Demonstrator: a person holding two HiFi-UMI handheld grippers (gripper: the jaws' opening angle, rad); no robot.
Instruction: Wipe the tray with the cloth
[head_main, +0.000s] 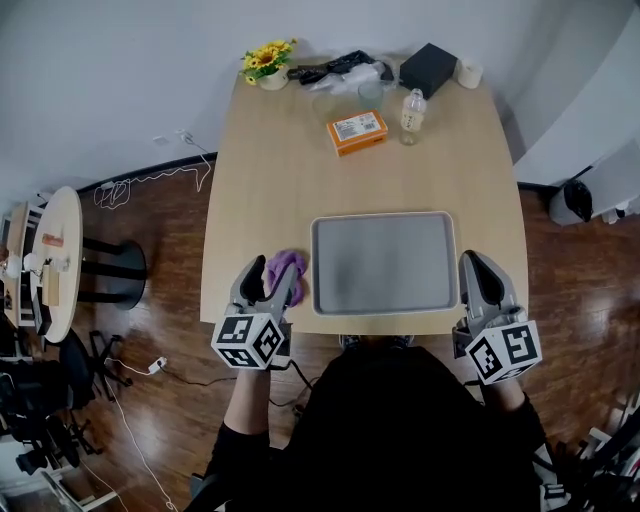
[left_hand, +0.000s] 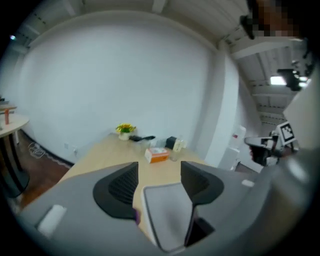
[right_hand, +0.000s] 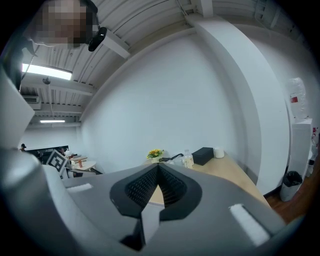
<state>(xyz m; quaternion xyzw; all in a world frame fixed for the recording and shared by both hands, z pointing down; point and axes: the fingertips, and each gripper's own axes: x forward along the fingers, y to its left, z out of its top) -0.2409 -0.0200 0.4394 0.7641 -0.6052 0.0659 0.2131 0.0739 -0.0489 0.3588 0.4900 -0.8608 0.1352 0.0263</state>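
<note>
The left gripper (head_main: 272, 278) is hovering, jaws spread wide and gripping nothing, over the purple cloth (head_main: 298, 290), which is lying on the table (head_main: 300, 170) just left of the grey tray (head_main: 385, 217). The right gripper (head_main: 474, 266) is hanging right of the tray, jaws closed and empty. Picking up the cloth seems to be the step in hand; next, the left jaws need closing on it.

Tabletop (head_main: 285, 190) lies open between tray (head_main: 384, 262) and orange box (head_main: 357, 131); bottle (head_main: 412, 113), flowers (head_main: 268, 58) and black box (head_main: 428, 68) crowd the far edge.
</note>
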